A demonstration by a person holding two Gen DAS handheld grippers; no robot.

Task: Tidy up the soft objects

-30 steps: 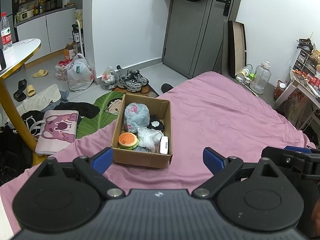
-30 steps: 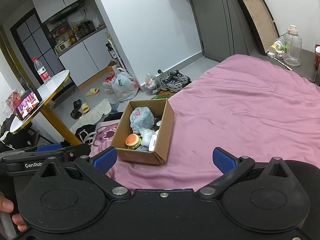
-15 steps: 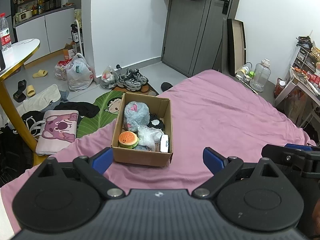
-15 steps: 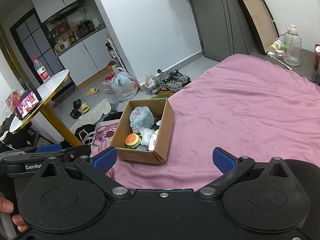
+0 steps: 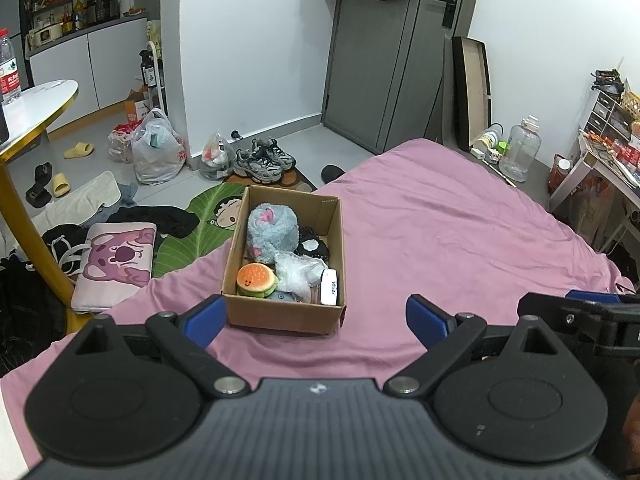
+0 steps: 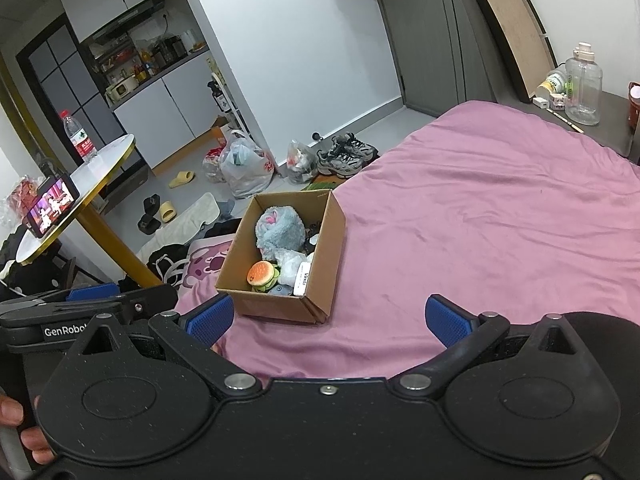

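Observation:
An open cardboard box [image 5: 280, 314] stands on the pink bed near its left edge; it also shows in the right wrist view [image 6: 320, 264]. Inside lie a blue-grey plush [image 5: 271, 232], a burger plush [image 5: 256, 278], a crumpled white soft item [image 5: 298, 274], a black-and-white plush [image 5: 312, 245] and a white packet [image 5: 329, 287]. My left gripper [image 5: 316, 316] is open and empty, just in front of the box. My right gripper [image 6: 328, 318] is open and empty, also in front of the box. The left gripper's body shows in the right wrist view [image 6: 88, 306].
The pink bed sheet [image 5: 440, 232] spreads to the right. On the floor to the left lie a leaf-shaped mat [image 5: 200, 228], a pink cushion [image 5: 116, 260], shoes [image 5: 264, 160] and bags [image 5: 158, 152]. A round white table [image 6: 76, 196] with a gold leg stands at left.
Both grippers have drawn back slightly from the box; the box sits a little farther off. Nothing was taken hold of or let go.

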